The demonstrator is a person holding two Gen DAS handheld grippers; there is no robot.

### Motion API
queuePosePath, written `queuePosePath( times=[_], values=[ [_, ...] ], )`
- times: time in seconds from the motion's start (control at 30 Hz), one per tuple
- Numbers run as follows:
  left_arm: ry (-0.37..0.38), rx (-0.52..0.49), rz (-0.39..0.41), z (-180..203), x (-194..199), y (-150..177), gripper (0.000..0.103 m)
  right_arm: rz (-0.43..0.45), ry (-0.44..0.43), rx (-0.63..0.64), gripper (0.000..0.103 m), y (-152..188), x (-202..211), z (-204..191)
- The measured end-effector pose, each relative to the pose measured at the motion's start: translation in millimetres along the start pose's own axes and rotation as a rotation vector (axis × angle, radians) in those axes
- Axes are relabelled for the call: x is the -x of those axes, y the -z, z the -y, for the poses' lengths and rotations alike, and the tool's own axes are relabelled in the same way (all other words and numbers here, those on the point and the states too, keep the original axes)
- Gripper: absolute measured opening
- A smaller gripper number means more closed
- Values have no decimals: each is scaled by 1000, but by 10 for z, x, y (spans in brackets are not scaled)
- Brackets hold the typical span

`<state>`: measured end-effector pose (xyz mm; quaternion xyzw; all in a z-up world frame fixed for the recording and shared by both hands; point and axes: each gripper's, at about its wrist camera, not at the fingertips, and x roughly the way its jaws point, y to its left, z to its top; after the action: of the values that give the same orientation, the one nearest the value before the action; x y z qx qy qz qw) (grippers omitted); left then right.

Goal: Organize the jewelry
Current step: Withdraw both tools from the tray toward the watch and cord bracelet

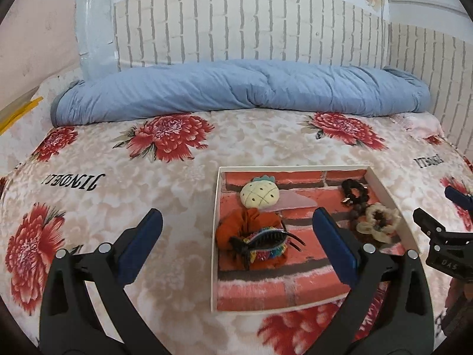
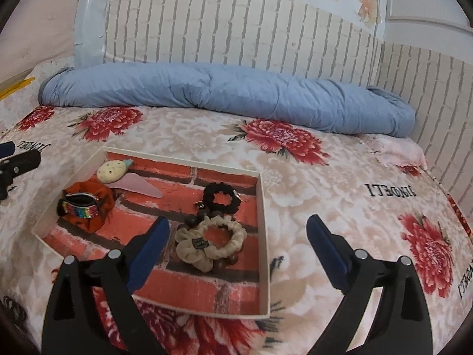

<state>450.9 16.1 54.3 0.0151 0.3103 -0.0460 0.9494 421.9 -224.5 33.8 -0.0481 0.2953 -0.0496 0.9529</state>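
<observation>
A white shallow box [image 1: 295, 168] lined with a red brick print lies on the bed. On its left side sit a cream pineapple plush clip [image 1: 259, 195], a pink clip [image 2: 139, 186], an orange scrunchie [image 1: 245, 222] and a black claw clip [image 1: 266, 238] over a rainbow piece [image 2: 79, 207]. On its right side lie a black scrunchie [image 2: 221, 198], brown beads [image 2: 204, 216] and a cream scrunchie [image 2: 207, 242]. My left gripper [image 1: 236, 216] hovers open above the box's left part, holding nothing. My right gripper [image 2: 238, 221] is open over the box's right edge [image 2: 264, 236], above the cream scrunchie.
The bed carries a beige blanket with red flowers [image 1: 165, 136]. A rolled blue duvet [image 1: 236, 88] lies along the back, against a brick-patterned wall [image 1: 251, 23]. Blanket stretches open to the left of the box. A yellow strip [image 1: 20, 115] shows at the far left.
</observation>
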Motion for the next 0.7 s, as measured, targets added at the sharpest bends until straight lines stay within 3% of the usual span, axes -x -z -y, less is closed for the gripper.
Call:
queuePosePath(
  times=[0.37,0.7],
  values=[
    [12,9,3,-52,995,205,98,36,-14,-65,95,148,999,269],
    [-7,18,-29,-197,1760,785,98,55,7,-62,99,731,1863,353]
  ],
)
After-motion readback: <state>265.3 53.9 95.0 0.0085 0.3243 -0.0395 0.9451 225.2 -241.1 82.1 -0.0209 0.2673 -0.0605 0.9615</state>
